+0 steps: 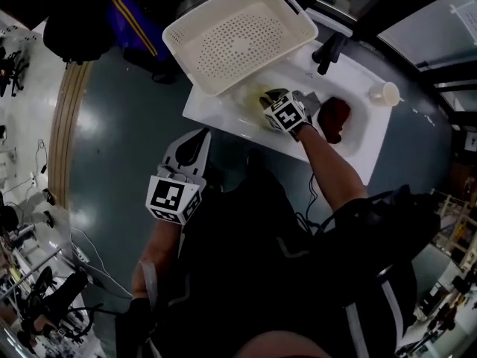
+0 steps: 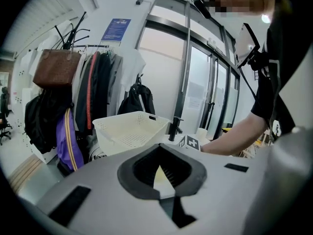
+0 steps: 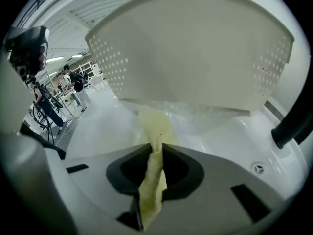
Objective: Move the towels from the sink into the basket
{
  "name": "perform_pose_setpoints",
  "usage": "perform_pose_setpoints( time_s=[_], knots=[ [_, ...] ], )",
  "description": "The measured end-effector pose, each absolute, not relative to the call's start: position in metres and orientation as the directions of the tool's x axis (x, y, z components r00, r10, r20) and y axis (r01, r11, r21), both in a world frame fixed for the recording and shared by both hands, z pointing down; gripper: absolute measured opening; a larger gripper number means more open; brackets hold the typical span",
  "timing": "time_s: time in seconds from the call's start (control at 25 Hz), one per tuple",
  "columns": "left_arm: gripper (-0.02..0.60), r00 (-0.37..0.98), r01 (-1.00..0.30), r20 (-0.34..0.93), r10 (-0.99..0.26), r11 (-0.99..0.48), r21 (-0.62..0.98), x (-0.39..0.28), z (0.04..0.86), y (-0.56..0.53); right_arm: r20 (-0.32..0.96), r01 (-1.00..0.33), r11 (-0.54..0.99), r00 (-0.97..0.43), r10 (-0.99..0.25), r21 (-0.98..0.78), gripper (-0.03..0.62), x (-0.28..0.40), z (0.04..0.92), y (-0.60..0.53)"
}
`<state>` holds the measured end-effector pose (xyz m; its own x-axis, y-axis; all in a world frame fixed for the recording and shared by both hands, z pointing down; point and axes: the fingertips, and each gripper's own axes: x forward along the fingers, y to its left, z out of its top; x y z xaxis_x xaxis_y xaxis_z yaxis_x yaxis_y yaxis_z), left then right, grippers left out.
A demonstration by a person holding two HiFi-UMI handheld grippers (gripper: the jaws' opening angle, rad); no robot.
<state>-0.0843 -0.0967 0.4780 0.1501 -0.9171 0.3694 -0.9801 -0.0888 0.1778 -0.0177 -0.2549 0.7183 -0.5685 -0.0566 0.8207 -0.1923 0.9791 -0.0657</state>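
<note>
Within right gripper (image 3: 155,150), pale-yellow towel (image 3: 155,124), bunched narrow

Matt cream plastic basket (image 1: 238,39) with small holes, smooth glossy white sink (image 3: 230,131), soft yellow cloth towel (image 3: 154,126), dark red cloth towel (image 1: 335,118), shiny grey floor (image 1: 127,148).

free: basket (image 1: 240,34) top open | obstacles: faucet (image 1: 328,52) behind sink (image 1: 212,110); cup (image 1: 385,92) on rim
</note>
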Motion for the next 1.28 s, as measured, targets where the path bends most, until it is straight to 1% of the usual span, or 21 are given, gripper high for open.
perform_pose_setpoints(
  time_s=[0.16, 0.28, 0.6, 0.76, 1.28],
  knots=[
    [0.003, 0.234, -0.966, 0.338, -0.912, -0.180, 0.186, -0.084, 0.464, -0.092, 0.802, -0.249, 0.964, -0.593, -0.078, -0.090, 0.063, -0.011, 0.682, -0.240],
    [0.003, 0.267, -0.958, 0.312, -0.912, -0.214, 0.192, -0.091, 0.456, -0.091, 0.775, -0.291, 0.952, -0.622, -0.114, -0.093, 0.063, -0.009, 0.650, -0.230],
    [0.003, 0.352, -0.931, 0.254, -0.901, -0.311, 0.189, -0.114, 0.440, -0.090, 0.694, -0.405, 0.912, -0.675, -0.252, -0.063, 0.063, -0.013, 0.575, -0.212],
    [0.003, 0.390, -0.916, 0.218, -0.895, -0.353, 0.189, -0.120, 0.431, -0.093, 0.662, -0.450, 0.893, -0.676, -0.322, -0.025, 0.063, -0.010, 0.539, -0.204],
    [0.003, 0.450, -0.885, 0.143, -0.881, -0.420, 0.200, -0.154, 0.400, -0.090, 0.552, -0.559, 0.826, -0.670, -0.496, 0.064, 0.063, -0.029, 0.441, -0.199]
  ],
)
